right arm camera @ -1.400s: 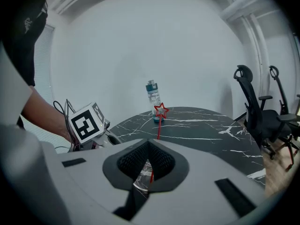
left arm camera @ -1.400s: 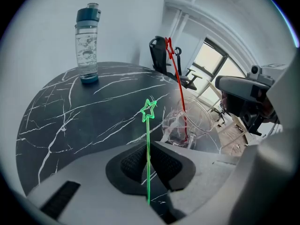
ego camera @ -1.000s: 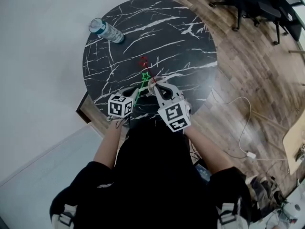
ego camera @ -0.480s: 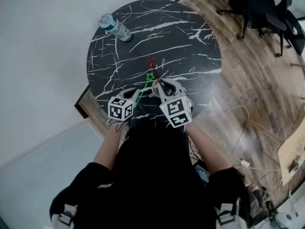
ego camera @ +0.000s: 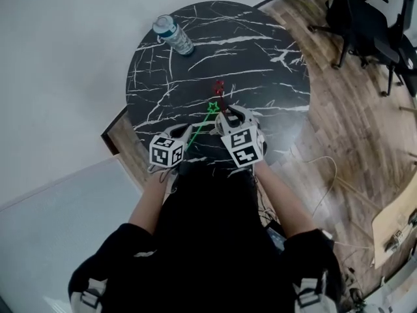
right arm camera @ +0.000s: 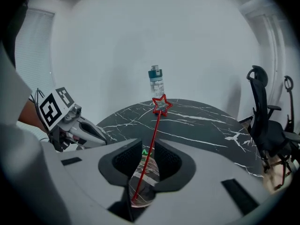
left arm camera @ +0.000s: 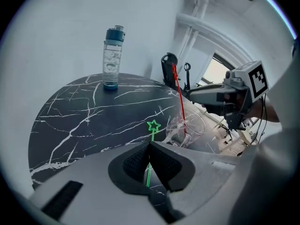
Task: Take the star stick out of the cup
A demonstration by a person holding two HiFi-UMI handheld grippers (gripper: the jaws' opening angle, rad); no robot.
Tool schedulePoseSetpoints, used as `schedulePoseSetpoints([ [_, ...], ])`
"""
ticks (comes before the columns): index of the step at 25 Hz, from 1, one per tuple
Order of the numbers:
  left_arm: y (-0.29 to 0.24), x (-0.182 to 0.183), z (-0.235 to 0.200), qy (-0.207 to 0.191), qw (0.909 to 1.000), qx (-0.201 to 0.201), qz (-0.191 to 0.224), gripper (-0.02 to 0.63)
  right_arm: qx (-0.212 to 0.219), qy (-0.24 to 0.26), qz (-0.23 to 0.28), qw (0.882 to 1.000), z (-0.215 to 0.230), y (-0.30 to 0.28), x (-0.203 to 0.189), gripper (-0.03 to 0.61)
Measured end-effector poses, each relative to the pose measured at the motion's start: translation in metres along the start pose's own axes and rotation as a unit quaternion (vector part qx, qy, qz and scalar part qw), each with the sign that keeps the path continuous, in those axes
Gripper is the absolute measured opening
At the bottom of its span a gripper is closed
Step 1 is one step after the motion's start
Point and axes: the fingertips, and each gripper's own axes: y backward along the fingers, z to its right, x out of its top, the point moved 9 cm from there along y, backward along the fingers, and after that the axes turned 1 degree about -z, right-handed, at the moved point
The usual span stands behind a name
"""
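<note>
I read the green stick (left arm camera: 152, 133) as clamped in the left hand-held gripper (left arm camera: 149, 145), with the jaws closed together on its shaft. The long axis runs along the jaws, star end forward and away from the person, toward the cup (left arm camera: 188, 128). In the head view the green stick slants up and to the right above the near part of the tabletop (ego camera: 260, 57). The star sits just left of the cup and outside it. The green stick is a thin green shaft topped by an open, outlined star.

The right hand-held gripper (right arm camera: 144, 146) is clamped on the cup, with one jaw against each side of its wall. The cup is clear plastic. I cannot tell whether it rests on the tabletop.

Cup contents: one item, the red stick (right arm camera: 152, 142). Its foot is at the cup's bottom. Its shaft leans out past the rim and points up and away from the person, ending in an outlined red star.

The bottle (ego camera: 173, 34) stands upright near the far edge of the tabletop, well apart from both grippers (clear body, blue cap, fill level not readable).
</note>
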Motion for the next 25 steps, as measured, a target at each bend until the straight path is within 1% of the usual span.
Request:
schedulePoseSetpoints([
  [5,0.003,-0.005,-0.003,0.012,0.9999,0.003,0.001,0.000,-0.001,0.009,-0.035,0.999,0.000,-0.014,-0.003,0.077],
  [11,0.002,-0.004,-0.004,0.013,0.9999,0.001,0.003,0.000,0.001,-0.012,-0.069,0.998,0.004,-0.026,-0.004,0.066],
  [16,0.002,-0.005,-0.005,0.011,0.9999,-0.001,0.000,0.000,0.000,-0.016,-0.075,0.997,0.005,-0.032,-0.004,0.060],
  [21,0.003,-0.006,-0.008,0.011,0.9999,-0.003,-0.004,0.000,0.002,-0.024,-0.070,0.997,0.005,-0.033,-0.004,0.014],
  [25,0.004,-0.004,-0.009,0.005,1.0000,-0.004,-0.004,0.000,-0.002,-0.031,-0.060,0.998,0.005,-0.029,-0.003,0.003],
])
